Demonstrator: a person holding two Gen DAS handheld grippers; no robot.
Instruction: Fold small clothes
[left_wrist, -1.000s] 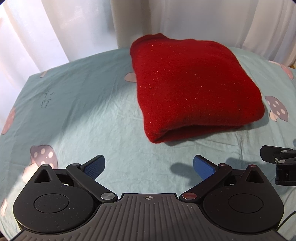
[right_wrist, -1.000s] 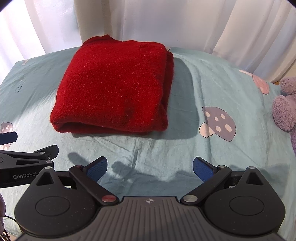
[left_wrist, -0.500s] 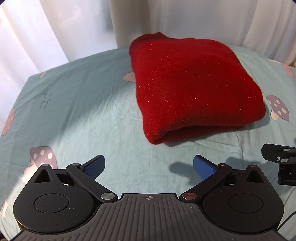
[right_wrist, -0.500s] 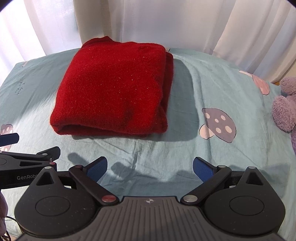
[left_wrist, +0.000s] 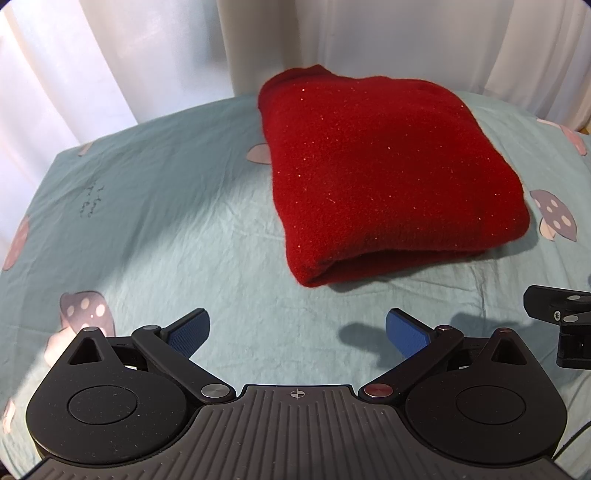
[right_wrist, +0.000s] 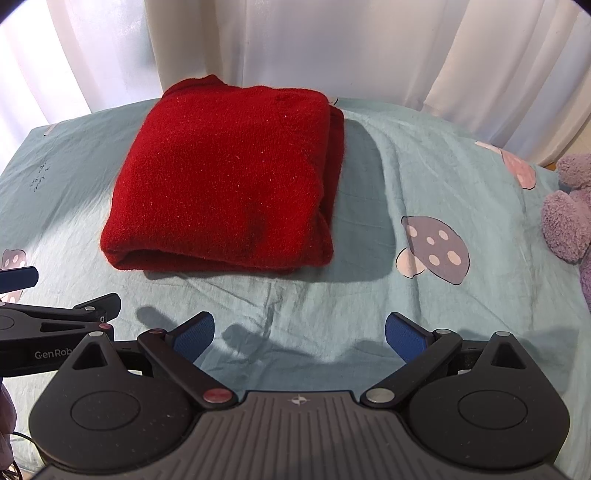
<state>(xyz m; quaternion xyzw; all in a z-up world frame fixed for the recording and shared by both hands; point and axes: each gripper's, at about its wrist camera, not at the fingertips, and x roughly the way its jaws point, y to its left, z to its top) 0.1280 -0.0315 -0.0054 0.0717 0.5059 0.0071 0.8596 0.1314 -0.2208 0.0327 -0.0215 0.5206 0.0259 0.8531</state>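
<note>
We see left tool (left_wrist: 295, 330) spread wide, empty | right tool (right_wrist: 299, 332) spread wide, empty | both hover short of folded red sweater (right_wrist: 225, 177) on bed (right_wrist: 424, 177)

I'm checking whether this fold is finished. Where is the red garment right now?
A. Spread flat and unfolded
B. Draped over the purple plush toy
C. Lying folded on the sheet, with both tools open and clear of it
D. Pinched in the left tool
C: the red garment lies as a folded bundle on the mushroom-print sheet, and the left tool and right tool are open, short of it.
</note>
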